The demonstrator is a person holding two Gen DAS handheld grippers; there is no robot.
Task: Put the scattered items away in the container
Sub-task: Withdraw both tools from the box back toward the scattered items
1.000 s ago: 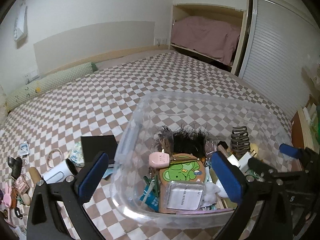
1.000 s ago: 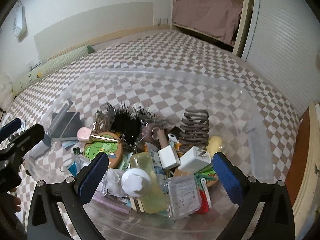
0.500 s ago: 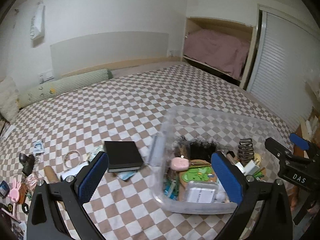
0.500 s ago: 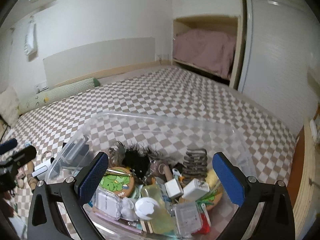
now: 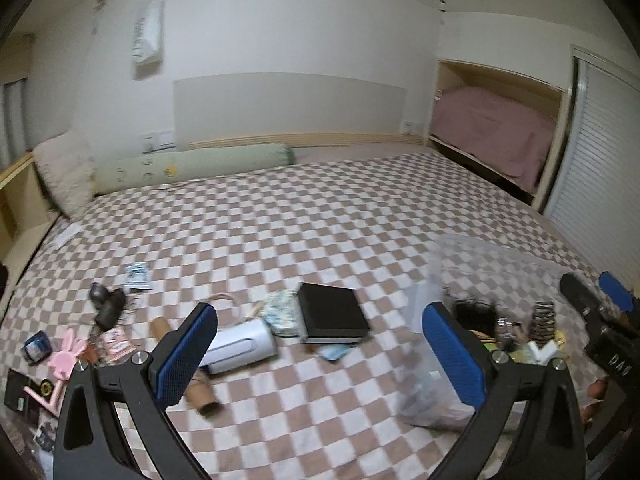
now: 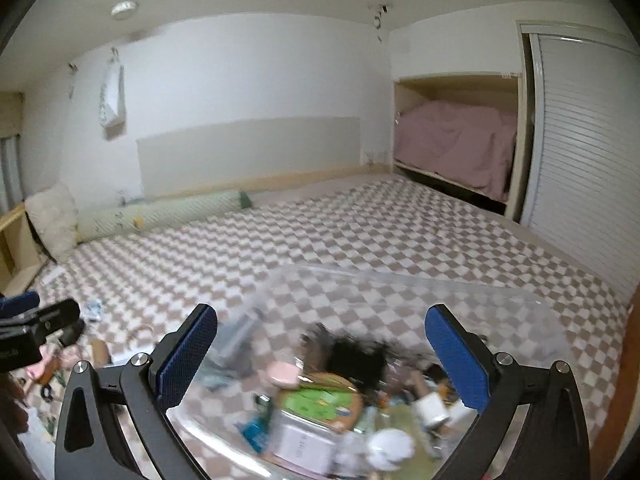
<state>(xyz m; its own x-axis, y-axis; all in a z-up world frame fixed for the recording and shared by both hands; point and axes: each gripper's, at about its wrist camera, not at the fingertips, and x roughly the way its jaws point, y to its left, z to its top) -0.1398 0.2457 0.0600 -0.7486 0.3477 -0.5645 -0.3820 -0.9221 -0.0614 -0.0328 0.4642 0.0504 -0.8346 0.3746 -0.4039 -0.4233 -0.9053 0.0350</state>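
Both views have pulled up and back since a second ago. Left gripper [image 5: 320, 354], formerly over the clear plastic container [image 5: 448, 396], now looks down on the scattered items left of it; container sits at near right in that view. Right gripper [image 6: 320, 354] has lifted too — container [image 6: 520, 300] still below and ahead, its contents blurred. Both claws spread wide, nothing between the blue pads.

Checkered bedspread [image 5: 320, 224] lies open toward the far wall, with a green bolster [image 5: 192, 166] along the far edge.

Loose things near left: black book [image 5: 332, 314] just left of the container wall, white cylindrical device [image 5: 240, 346] beside it, cardboard tube [image 5: 200, 390], pink rabbit-eared item [image 5: 66, 354], dark hair clip [image 5: 106, 304]. Book and cylinder lie nearest, directly ahead of the left gripper.
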